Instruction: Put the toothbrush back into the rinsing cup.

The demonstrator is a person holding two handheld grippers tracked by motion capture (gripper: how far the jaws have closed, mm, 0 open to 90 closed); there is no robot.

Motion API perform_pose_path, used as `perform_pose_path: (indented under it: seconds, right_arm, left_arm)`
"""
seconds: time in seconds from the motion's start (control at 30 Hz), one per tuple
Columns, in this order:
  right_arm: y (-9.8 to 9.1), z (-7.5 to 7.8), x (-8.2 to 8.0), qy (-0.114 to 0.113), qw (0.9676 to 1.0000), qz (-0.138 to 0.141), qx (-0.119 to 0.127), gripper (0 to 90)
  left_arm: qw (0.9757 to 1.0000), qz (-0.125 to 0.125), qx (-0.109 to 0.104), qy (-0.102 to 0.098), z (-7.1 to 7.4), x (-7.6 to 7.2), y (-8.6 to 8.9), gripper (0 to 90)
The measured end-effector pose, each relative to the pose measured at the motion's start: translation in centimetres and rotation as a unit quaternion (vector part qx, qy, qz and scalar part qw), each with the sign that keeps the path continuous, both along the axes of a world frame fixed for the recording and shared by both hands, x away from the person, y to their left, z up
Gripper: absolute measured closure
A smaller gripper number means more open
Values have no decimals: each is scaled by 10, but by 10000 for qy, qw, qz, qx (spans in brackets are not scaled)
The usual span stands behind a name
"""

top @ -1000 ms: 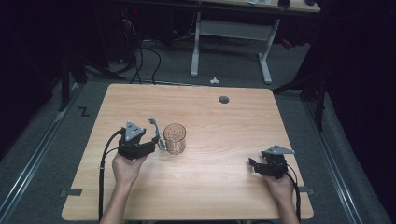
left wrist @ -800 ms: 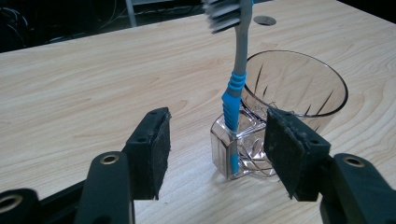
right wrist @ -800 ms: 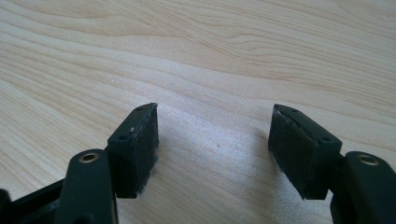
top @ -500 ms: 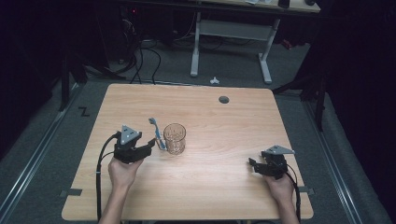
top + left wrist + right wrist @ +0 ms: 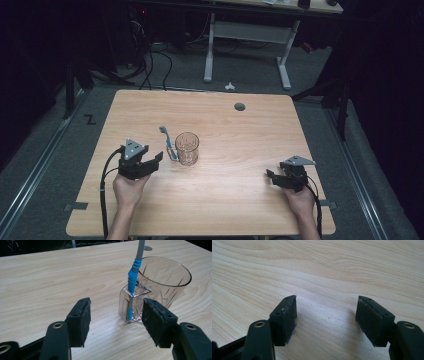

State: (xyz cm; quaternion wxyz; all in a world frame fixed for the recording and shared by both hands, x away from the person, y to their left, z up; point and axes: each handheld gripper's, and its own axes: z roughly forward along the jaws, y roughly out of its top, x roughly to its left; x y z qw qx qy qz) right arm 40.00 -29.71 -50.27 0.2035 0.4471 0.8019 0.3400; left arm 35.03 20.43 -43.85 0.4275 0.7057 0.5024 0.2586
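Note:
A clear cut-glass cup (image 5: 188, 149) stands left of the table's middle. A toothbrush (image 5: 170, 145) with a blue-and-grey handle stands upright in a small clear holder on the cup's left side. My left gripper (image 5: 156, 159) rests just left of the cup, apart from it and open. In the left gripper view the holder (image 5: 128, 305) and the toothbrush (image 5: 133, 275) stand beyond the tips of the left gripper (image 5: 115, 315), nearer the right jaw. At the near right of the table my right gripper (image 5: 272, 177) is open. Only bare wood lies between the jaws of the right gripper (image 5: 325, 315).
The light wooden table (image 5: 240, 135) has a round cable hole (image 5: 240, 106) near its far edge. Beyond it stand a desk's white legs (image 5: 209, 47) on grey carpet, with cables (image 5: 150, 60) and a small white object (image 5: 229, 86) on the floor.
My left gripper has drawn back from the toothbrush, leftward and toward the person. The toothbrush stays upright in its holder. The right gripper has not moved.

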Motion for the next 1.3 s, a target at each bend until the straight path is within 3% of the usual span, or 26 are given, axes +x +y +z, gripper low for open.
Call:
perform_pose_path:
  seconds: [0.87,1.3]
  right_arm:
    - [0,0,0,2,10000,-3,4,339]
    - [0,0,0,2,10000,-2,3,338]
  left_arm:
    - [9998,77,-110,127,-15,-13,5,412]
    - [9993,130,-161,326,-27,-15,8,413]
